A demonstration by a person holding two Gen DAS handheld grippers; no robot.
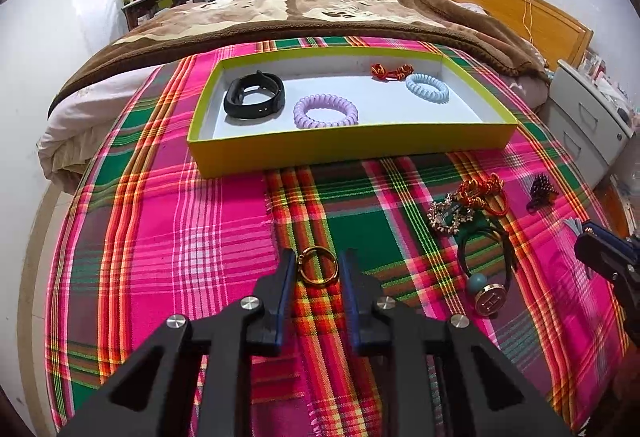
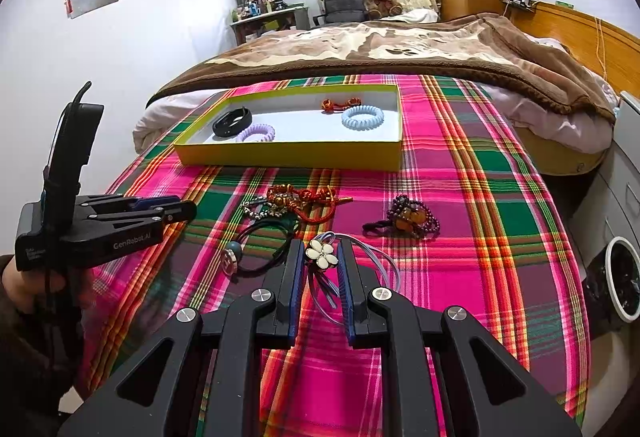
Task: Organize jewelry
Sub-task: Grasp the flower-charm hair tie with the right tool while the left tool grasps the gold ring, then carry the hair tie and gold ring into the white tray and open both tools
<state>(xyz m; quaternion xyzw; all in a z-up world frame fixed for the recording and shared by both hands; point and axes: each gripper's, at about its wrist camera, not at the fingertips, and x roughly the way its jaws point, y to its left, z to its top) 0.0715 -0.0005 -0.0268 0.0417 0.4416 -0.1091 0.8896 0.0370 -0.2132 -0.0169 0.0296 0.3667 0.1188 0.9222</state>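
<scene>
The left gripper hangs low over the plaid cloth, jaws parted around a gold ring that lies between the fingertips; whether they touch it is unclear. Toward the cloth's far edge sits a yellow tray holding a black band, a lilac coil tie, a blue coil tie and a red knot. Near the right edge lie a red cord, a crystal piece, a black tie and a dark bead cluster. The right gripper enters at the right edge.

Both wrist cameras are looking low across the plaid cloth toward the yellow tray, sharing it.
</scene>
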